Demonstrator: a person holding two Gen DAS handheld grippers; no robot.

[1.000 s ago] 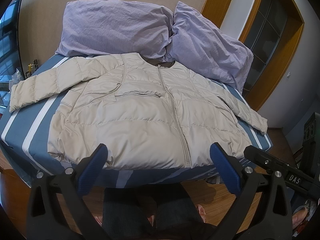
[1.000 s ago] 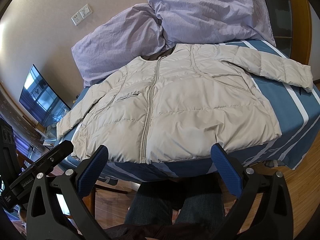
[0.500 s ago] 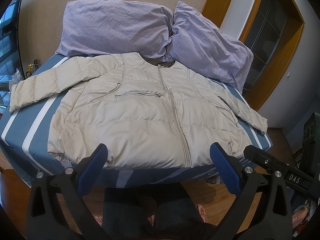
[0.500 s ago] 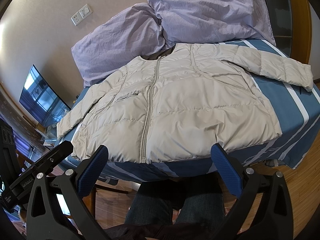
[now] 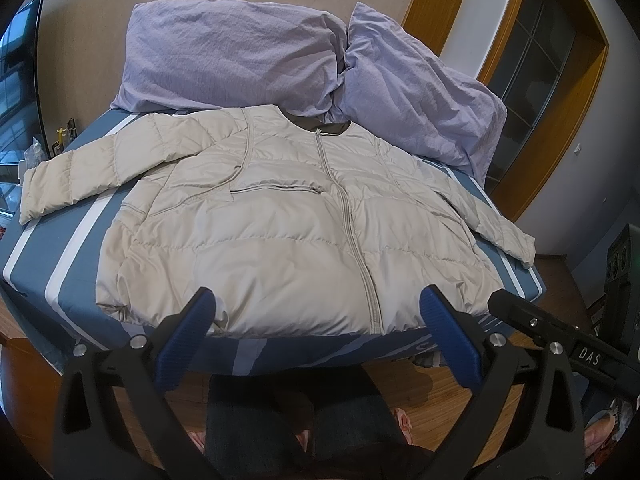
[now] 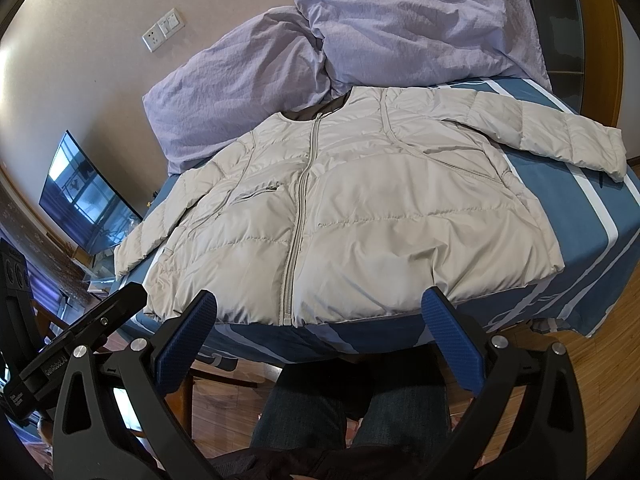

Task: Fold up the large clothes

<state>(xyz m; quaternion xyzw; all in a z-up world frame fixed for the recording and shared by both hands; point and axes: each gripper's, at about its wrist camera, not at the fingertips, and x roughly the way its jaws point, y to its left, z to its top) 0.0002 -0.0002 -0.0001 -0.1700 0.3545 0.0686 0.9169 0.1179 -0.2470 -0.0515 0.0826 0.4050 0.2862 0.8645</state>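
Jacket (image 5: 296, 232) lay zipped and spread flat at frame centre, sleeves outstretched, ready for folding; left gripper (image 5: 316, 332) and right gripper (image 6: 318, 330) hovered empty, jaws wide, at lower frame.

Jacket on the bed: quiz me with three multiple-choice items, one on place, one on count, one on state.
1. Where is the jacket collar?
A. By the pillows
B. At the foot edge
C. Hanging off the side

2. How many lilac pillows?
A. One
B. Two
C. Three

3. The jacket zip is:
A. Fully open
B. Half open
C. Closed

Answers:
1. A, the neckline lies against the pillows.
2. B, two lean on the wall.
3. C, the front panels meet from hem to collar.

Left hand-held gripper and right hand-held gripper are open, holding nothing.
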